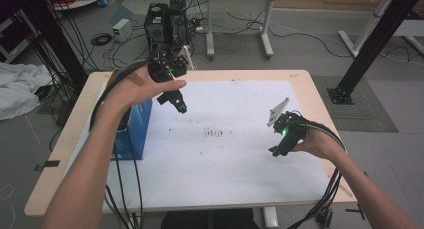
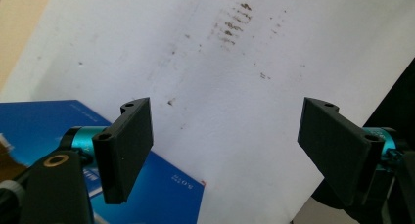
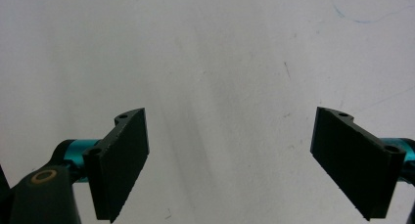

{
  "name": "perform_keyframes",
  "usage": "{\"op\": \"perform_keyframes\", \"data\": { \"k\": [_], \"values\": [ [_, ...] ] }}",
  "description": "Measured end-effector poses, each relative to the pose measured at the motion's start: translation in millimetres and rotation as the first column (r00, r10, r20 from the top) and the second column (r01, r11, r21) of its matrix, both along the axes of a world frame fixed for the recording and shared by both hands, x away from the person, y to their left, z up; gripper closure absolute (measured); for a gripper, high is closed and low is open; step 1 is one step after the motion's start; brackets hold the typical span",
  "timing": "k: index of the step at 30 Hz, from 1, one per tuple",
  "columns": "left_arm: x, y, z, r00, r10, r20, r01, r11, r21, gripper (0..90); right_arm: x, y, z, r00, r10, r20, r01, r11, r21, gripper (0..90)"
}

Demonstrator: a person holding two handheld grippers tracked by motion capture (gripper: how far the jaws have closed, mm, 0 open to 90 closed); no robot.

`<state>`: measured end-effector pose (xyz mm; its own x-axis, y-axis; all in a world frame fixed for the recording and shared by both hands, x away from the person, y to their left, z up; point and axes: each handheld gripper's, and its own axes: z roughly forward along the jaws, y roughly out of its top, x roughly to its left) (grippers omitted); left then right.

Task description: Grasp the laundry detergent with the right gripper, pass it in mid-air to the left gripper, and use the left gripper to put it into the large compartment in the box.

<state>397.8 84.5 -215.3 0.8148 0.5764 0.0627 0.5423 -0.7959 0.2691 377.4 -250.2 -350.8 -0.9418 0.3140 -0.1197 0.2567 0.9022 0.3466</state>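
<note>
Blue rectangular cardboard box [image 1: 134, 131] standing on its side at the left edge of the wooden worktop [image 1: 310, 89], partly on the white paper sheet [image 1: 235, 159]; whether open and what lies inside, hidden by the left forearm. Long axis running roughly front to back along the worktop's left edge, as seen from above. In the left claw view, blue box [image 2: 161, 194] low and left, a corner lying behind the near jaw.

Left claw [image 1: 179, 107] raised over the sheet just right of the box, pointing down and toward the sheet's middle; jaws spread wide, nothing between them, touching nothing. Dark smudges [image 1: 215, 133] mid-sheet.

Right claw [image 1: 276, 151] low over the sheet's right part, well apart from the box; jaws likewise spread wide, gripping nothing, bare white paper beyond.
</note>
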Motion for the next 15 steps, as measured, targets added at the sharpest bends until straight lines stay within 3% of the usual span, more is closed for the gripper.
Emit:
{"op": "perform_keyframes", "data": {
  "k": [8, 10, 15],
  "values": [
    [-1.7, -10.6, -34.3, 0.9992, -0.006, -0.04, 0.006, 1.0, 0.002, 21.1, -0.6, -0.9, 8.3, 0.9998, -0.007, 0.018, 0.007, 1.0, 0.013, 13.5],
    [-0.1, -12.6, -50.6, 0.9984, 0.004, -0.057, -0.003, 1.0, 0.007, 21.1, -1.1, -1.4, 8.6, 0.9998, -0.008, 0.019, 0.008, 1.0, 0.013, 13.5],
    [1.7, -14.4, -64.5, 0.9979, 0.012, -0.064, -0.012, 0.9999, 0.006, 21.1, -2.1, -2.2, 9.3, 0.9998, -0.011, 0.019, 0.011, 1.0, 0.017, 13.5]
  ]
}}
